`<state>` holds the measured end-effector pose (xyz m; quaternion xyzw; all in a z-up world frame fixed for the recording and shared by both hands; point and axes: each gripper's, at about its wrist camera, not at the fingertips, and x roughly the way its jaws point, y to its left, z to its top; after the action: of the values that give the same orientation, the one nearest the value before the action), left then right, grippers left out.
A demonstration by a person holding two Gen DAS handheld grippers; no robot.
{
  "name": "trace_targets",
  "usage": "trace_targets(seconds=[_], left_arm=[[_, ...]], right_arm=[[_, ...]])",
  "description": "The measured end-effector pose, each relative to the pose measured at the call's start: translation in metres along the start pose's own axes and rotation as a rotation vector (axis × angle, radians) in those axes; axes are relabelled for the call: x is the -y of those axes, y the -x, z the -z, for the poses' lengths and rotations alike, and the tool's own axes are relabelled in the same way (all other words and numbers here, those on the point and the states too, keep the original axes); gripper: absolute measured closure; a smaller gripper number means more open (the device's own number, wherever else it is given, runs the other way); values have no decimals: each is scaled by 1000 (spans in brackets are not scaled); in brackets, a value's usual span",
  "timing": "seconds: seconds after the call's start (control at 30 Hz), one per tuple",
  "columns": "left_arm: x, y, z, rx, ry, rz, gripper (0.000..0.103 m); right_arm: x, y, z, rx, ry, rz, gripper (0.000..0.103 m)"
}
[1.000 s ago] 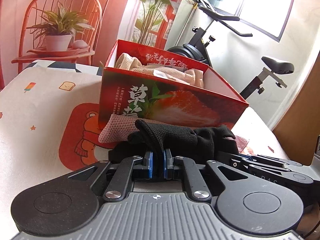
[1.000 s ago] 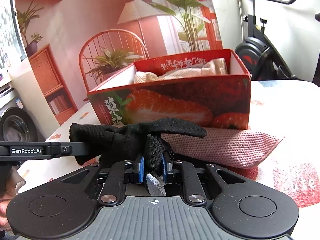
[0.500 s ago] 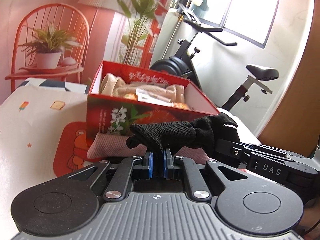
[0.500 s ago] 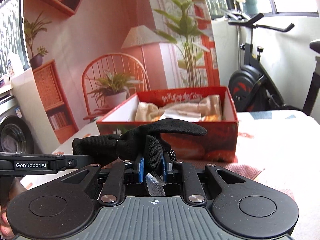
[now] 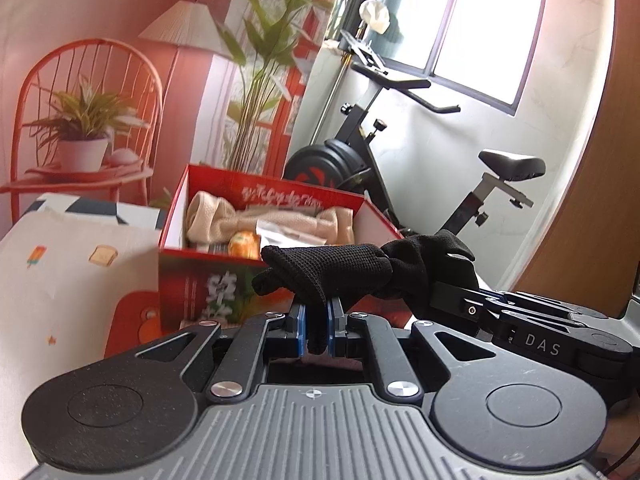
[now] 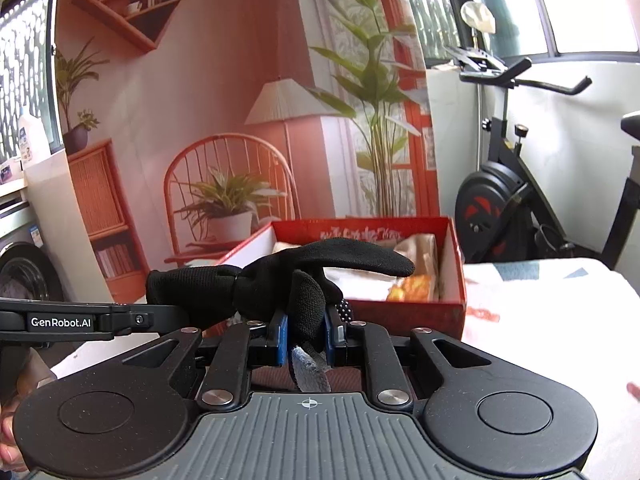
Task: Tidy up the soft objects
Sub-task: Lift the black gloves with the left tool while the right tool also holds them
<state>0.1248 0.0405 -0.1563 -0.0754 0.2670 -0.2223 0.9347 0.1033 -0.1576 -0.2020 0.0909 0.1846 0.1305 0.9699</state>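
Black knit, red box, cartoon-print cloth

The glove (image 5: 340, 268) is plain black knit; the box (image 5: 192, 280) at frame centre is red with white inner walls and white lettering, holding beige fabric (image 5: 216, 216). The tablecloth (image 5: 72, 264), lower left, is cream with small cartoon prints and an orange-red patch.

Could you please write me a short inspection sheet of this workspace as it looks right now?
Surface: table under a pale printed cloth.
Job's things: black glove held above the table; red strawberry box open, beige fabric and packets inside.
Clutter: nothing seen.
Grippers: left claw and right claw both shut on the black glove.
Cables: nothing seen.
Surroundings: exercise bike, printed room backdrop, window.
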Motion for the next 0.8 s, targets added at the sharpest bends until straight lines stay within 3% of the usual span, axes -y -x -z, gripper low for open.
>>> trace_targets(seconds=[0.4, 0.8], left_arm=[[8, -11, -22, 44, -16, 12, 92], [1, -44, -47, 6, -28, -2, 92]], right_arm=[[15, -16, -34, 28, 23, 0, 87], [33, -62, -51, -8, 5, 30, 87]])
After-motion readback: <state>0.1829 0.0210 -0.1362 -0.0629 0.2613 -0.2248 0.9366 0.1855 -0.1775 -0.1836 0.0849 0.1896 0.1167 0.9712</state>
